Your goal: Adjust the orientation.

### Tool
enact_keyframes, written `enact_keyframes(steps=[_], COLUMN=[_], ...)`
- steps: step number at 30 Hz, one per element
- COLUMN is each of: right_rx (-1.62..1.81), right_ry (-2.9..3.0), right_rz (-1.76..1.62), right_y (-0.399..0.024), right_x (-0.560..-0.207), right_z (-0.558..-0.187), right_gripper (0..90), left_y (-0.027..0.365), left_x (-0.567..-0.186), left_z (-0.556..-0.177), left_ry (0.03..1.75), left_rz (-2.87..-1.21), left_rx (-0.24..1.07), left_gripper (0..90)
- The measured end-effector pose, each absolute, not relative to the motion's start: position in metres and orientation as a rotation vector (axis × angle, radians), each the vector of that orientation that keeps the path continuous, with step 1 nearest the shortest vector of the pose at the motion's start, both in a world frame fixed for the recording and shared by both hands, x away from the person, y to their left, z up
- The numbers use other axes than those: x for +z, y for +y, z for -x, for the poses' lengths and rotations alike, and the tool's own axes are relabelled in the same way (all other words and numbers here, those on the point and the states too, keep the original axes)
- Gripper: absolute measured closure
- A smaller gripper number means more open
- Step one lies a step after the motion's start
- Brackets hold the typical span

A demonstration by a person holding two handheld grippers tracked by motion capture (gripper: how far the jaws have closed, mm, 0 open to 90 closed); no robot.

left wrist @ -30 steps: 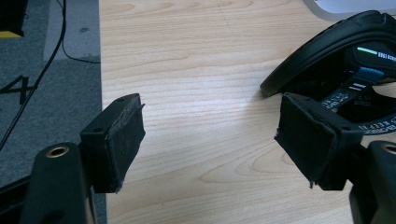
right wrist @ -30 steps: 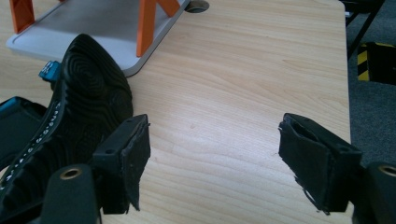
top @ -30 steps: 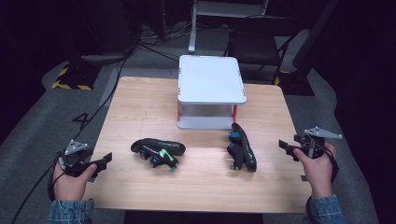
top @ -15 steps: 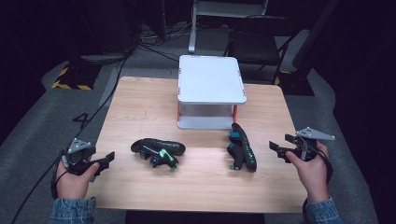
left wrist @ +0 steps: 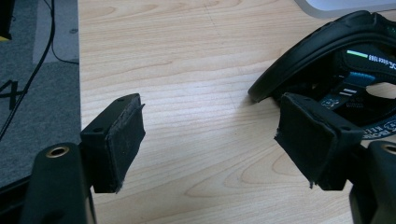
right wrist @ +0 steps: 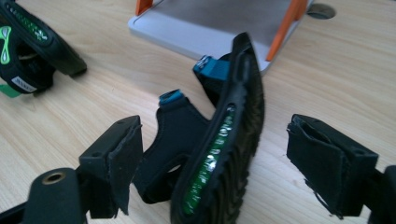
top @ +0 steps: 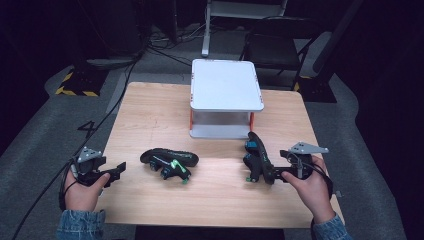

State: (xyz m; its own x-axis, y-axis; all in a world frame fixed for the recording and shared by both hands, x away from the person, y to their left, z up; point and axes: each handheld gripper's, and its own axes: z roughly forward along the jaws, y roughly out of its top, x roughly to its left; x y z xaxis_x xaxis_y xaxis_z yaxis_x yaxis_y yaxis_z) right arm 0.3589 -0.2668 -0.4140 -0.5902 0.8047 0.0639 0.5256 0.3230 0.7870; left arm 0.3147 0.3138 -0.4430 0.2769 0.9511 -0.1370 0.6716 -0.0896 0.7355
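Observation:
Two black sandals with green and blue trim lie on the wooden table (top: 150, 115). The right sandal (top: 256, 159) (right wrist: 233, 135) rests on its side in front of the white stand. My right gripper (top: 271, 175) (right wrist: 212, 161) is at its near end. Its jaws have just been opening and stand wide on either side of the sole, with the pads (right wrist: 123, 163) clear of it. The left sandal (top: 167, 161) (left wrist: 336, 60) lies left of centre. At the table's left edge my left gripper (top: 120, 170) (left wrist: 210, 140) is open and holds nothing, a short way from that sandal.
A white two-level stand (top: 226, 85) (right wrist: 210, 28) with orange legs stands at the middle back of the table. Grey floor with cables surrounds the table, and a dark chair is behind it. Bare wood lies between the sandals and along the front edge.
My right gripper has moved left from the table's right edge to the right sandal, which is now between its jaws. The left gripper and both sandals have stayed put.

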Motion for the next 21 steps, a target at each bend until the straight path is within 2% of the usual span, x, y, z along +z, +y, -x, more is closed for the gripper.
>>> enact_keyframes(steps=[12, 14, 16, 21], right_rx=[1.031, 1.041, 1.037, 0.980], right_ry=[2.285, 2.296, 2.296, 2.324], right_rz=[-1.162, -1.251, -1.270, -1.251], right_y=[-0.238, -0.238, -0.239, -0.236], right_x=[-0.449, -0.461, -0.464, -0.475], right_z=[-0.375, -0.381, -0.384, -0.387], right_gripper=[15.3, 9.7, 9.3, 15.9], left_y=[0.316, 0.316, 0.317, 0.316], left_x=[-0.447, -0.447, -0.448, -0.449], left_z=[-0.310, -0.310, -0.310, -0.310], left_ry=[1.487, 1.493, 1.496, 1.502], left_rz=[-1.838, -1.834, -1.832, -1.830], left_rx=[0.498, 0.501, 0.503, 0.504], left_gripper=[23.1, 23.1, 23.0, 23.1])
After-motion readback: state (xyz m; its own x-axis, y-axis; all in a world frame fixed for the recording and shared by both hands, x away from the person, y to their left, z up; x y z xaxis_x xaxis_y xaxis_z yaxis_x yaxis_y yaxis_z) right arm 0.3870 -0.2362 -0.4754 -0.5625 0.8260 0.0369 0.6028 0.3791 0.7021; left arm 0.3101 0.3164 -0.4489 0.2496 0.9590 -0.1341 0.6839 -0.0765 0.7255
